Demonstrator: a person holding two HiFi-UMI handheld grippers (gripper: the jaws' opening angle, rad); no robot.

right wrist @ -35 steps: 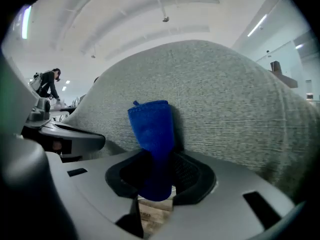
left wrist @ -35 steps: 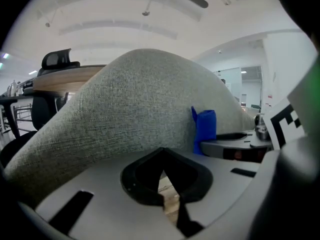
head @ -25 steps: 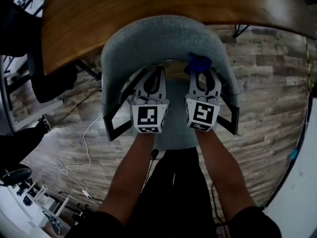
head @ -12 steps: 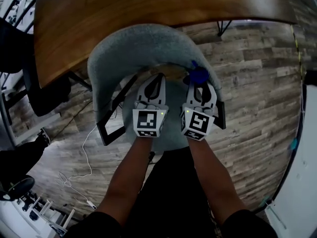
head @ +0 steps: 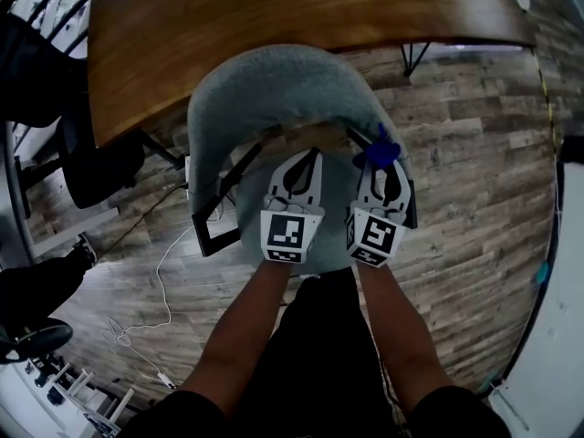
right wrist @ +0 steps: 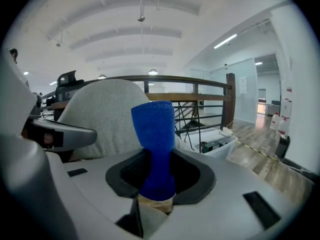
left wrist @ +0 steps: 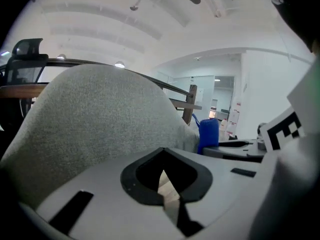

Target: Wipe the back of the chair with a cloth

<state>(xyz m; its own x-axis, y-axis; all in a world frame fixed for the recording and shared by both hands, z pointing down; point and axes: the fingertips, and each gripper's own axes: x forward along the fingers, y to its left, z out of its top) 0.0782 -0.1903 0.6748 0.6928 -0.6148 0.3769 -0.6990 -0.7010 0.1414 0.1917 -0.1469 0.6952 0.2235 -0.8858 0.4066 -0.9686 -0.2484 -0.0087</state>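
A grey upholstered chair shows its curved back [head: 274, 85] in the head view, tucked against a wooden table. My right gripper [head: 383, 164] is shut on a blue cloth [head: 379, 151], which sits at the right end of the back's rim. In the right gripper view the blue cloth [right wrist: 155, 144] stands up out of the right gripper [right wrist: 155, 196], with the chair back [right wrist: 102, 116] just behind it. My left gripper [head: 308, 158] is shut and holds nothing, beside the right one over the seat. The left gripper view has the left gripper [left wrist: 162, 184] close under the chair back [left wrist: 95, 114], with the cloth [left wrist: 208, 134] at right.
The wooden table [head: 274, 12] overhangs the chair's far side. The chair's black arm frame [head: 214, 222] juts out at left. A dark office chair [head: 91, 167] and a white cable [head: 155, 281] on the plank floor lie further left. The person's legs are below the grippers.
Both grippers have shifted right along the inner side of the chair back. The blue cloth has gone from right of the back's middle to its right end.
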